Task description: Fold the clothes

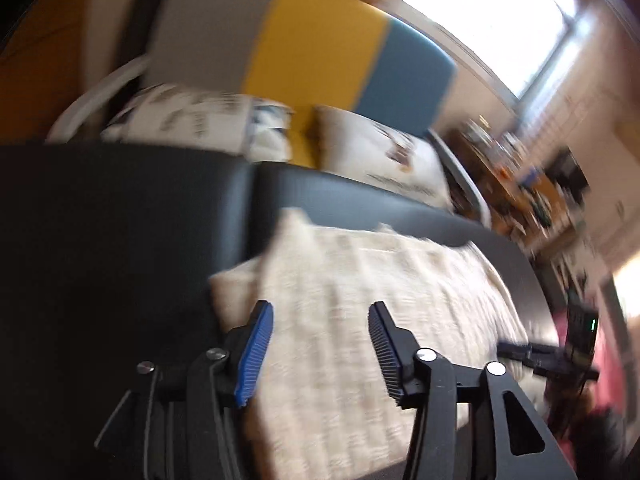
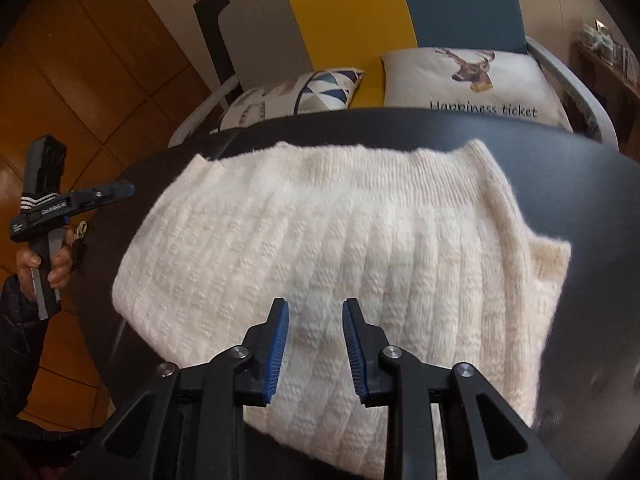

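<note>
A cream knitted sweater (image 2: 328,240) lies folded into a rough rectangle on a round black table (image 2: 600,208). It also shows, blurred, in the left wrist view (image 1: 380,320). My right gripper (image 2: 315,312) is open and empty, just above the sweater's near edge. My left gripper (image 1: 320,316) is open wide and empty, over the sweater's left part; from the right wrist view it appears held in a hand at the table's left side (image 2: 100,196), off the cloth. The right gripper shows at the sweater's far right (image 1: 532,354).
Behind the table stands a sofa with grey, yellow and blue back panels (image 2: 352,20), with a triangle-pattern cushion (image 2: 304,92) and a deer cushion (image 2: 468,80). Wooden floor (image 2: 80,80) lies left. A cluttered shelf (image 1: 520,176) and bright window (image 1: 492,20) are right.
</note>
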Motion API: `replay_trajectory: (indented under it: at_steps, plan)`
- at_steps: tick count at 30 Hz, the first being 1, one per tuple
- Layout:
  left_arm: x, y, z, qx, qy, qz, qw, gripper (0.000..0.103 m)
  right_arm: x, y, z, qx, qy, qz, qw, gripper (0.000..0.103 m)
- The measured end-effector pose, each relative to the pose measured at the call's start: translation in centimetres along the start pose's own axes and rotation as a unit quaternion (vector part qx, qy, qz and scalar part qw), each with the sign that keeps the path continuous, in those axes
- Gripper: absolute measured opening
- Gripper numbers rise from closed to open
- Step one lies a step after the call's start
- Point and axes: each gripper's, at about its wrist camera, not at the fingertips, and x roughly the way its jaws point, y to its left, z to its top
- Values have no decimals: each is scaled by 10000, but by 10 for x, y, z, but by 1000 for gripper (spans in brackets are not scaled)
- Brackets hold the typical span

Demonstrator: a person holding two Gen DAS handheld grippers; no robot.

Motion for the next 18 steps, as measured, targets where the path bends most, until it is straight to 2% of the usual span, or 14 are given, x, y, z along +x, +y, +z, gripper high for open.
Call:
replay_trajectory:
  at_steps: [2,4,9,10,11,12,15,18]
  plan:
    - [28,-21,16,390,283,-2,9988,55,3,6,14,-132,-54,-95,9999,28]
    - [60,-32,30,572,556,81,9968,55,13,9,23,-187,-19,-220,9996,28]
    - [133,-41,47,1018,1299,700,9838,54,37,13,32,-444,171,-393,9981,28]
    - [138,-40,46,1028,1353,701,9830,53,42,14,33,-498,209,-451,9975,28]
    - [143,-39,44,1048,1399,715,9820,33,45,12,33,-494,233,-480,9974,28]
    - [146,-40,43,1117,1396,795,9807,6,49,10,33,-489,257,-508,9972,28]
    - [137,-39,39,934,1088,636,9876,5,51,4,31,-398,188,-483,9979,28]
    - [110,-33,47,432,367,221,9981,5,45,0,32,-297,-68,-474,9984,28]
